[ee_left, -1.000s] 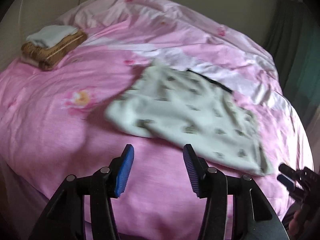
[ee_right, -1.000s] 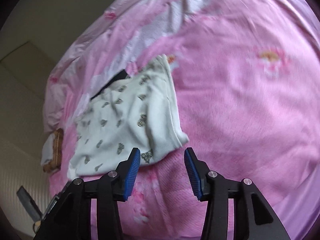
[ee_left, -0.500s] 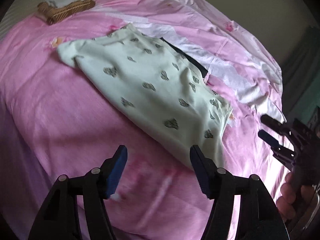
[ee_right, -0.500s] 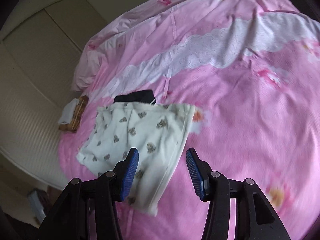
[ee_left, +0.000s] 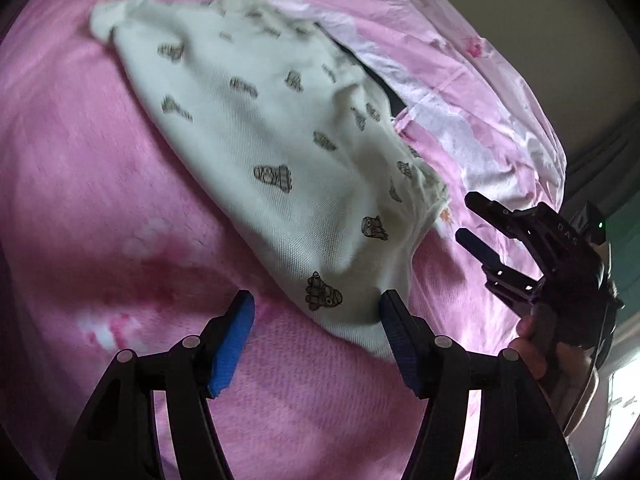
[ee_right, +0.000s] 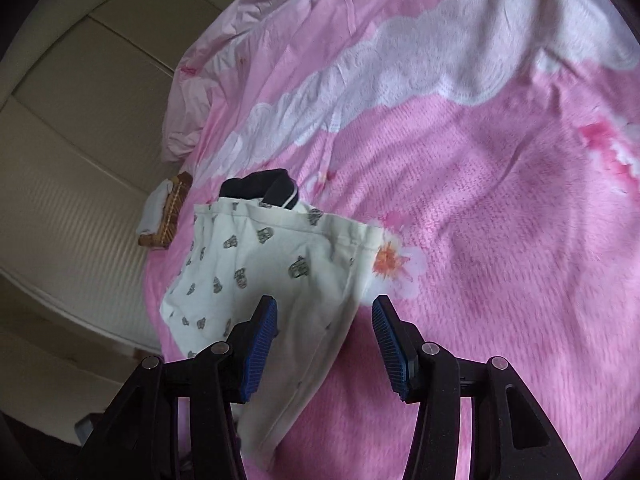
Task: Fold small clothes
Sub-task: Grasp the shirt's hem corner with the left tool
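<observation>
Closed in over the last second: printed white garment (ee_left: 256, 152) now lying flat on the pink bedspread (ee_left: 80, 160), near corner between the spread-apart fingers of the left gripper (ee_left: 316, 320). Right gripper (ee_right: 324, 320) likewise agape, nothing held, straddling the garment's side edge. Probably poised for a first pinch; folding not begun.

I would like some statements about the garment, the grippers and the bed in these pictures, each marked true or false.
1. The white printed garment lies on a pink bedcover. True.
2. The left gripper is shut on the garment. False: its jaws stand open, with the garment's near corner between them.
3. The right gripper is open. True.
4. A dark garment lies at the far edge of the white one. True.
5. The wicker basket stands on top of the white garment. False: it sits apart, near the bed's edge.
</observation>
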Available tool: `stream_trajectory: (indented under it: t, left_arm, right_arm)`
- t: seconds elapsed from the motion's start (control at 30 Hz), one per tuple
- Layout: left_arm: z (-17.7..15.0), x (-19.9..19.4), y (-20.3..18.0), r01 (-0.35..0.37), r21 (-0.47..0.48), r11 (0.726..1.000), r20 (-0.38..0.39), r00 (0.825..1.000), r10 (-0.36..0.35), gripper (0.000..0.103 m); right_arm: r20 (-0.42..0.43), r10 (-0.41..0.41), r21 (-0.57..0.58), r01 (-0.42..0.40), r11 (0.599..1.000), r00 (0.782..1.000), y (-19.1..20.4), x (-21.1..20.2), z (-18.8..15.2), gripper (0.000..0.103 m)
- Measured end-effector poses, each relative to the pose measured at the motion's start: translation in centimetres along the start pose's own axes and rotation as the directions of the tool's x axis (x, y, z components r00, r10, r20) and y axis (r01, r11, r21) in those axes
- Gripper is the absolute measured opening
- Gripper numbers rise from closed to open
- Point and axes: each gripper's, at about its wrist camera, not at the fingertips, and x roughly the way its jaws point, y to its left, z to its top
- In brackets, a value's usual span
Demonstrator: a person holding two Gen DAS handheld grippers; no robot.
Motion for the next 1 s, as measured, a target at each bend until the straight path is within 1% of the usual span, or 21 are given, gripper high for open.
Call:
stream_trajectory:
  t: [0.1, 0.23, 0.3, 0.37, 0.47, 0.5, 0.57, 0.73, 0.8, 0.87, 1.0]
  left_arm:
    - [0.2, 0.8, -0.1, 0.021, -0.017, 1.000, 0.006, 1.000, -0.021, 0.064]
    - [0.2, 1.3, -0.2, 0.030, -0.020, 0.999, 0.013, 0.999, -0.030, 0.063]
    - [0.3, 1.5, -0.2, 0.048, -0.013, 0.999, 0.016, 0.999, -0.048, 0.053]
    - [0.5, 1.9, -0.2, 0.080, -0.008, 0.997, 0.001, 0.997, -0.080, 0.034]
    - [0.7, 2.2, -0.2, 0.120, -0.004, 0.993, -0.028, 0.992, -0.120, 0.023]
    - [0.8, 2.1, -0.1, 0.128, -0.002, 0.992, -0.025, 0.991, -0.128, 0.021]
    - [1.1, 1.9, -0.2, 0.142, 0.007, 0.990, -0.025, 0.990, -0.141, 0.016]
    - [1.6, 0.8, 0.1, 0.158, 0.028, 0.987, -0.025, 0.987, -0.157, 0.013]
    - [2.0, 0.1, 0.4, 0.169, 0.015, 0.985, -0.025, 0.985, -0.169, 0.013]
    - [2.6, -0.6, 0.4, 0.185, 0.011, 0.983, -0.018, 0.983, -0.185, 0.013]
    - [4.4, -2.3, 1.1, 0.218, -0.019, 0.976, 0.003, 0.976, -0.218, 0.013]
  right_arm:
    - [-0.011, 0.011, 0.012, -0.010, 1.000, 1.000, -0.9, 1.1, 0.9, 0.051]
    - [-0.023, 0.011, 0.011, -0.010, 1.000, 1.000, -1.9, 2.5, 2.0, 0.051]
    - [-0.033, 0.028, 0.018, -0.028, 0.999, 0.999, -2.4, 3.3, 2.3, 0.051]
    - [-0.029, 0.065, 0.026, -0.064, 0.998, 0.997, -2.8, 4.0, 2.6, 0.051]
    - [-0.032, 0.104, 0.026, -0.103, 0.994, 0.994, -2.8, 4.9, 2.9, 0.050]
    - [-0.031, 0.118, 0.031, -0.117, 0.993, 0.993, -2.8, 5.1, 3.0, 0.044]
    - [-0.033, 0.128, 0.048, -0.127, 0.991, 0.991, -2.9, 5.4, 3.0, 0.013]
    - [0.020, 0.157, 0.088, -0.158, 0.983, 0.987, -3.2, 4.3, 2.7, 0.012]
    - [0.044, 0.164, 0.089, -0.168, 0.982, 0.985, -2.7, 3.5, 2.7, 0.012]
    - [0.062, 0.174, 0.084, -0.179, 0.980, 0.983, -1.9, 2.6, 3.0, 0.012]
    - [0.062, 0.157, 0.051, -0.160, 0.986, 0.986, 1.2, 1.6, 4.1, 0.011]
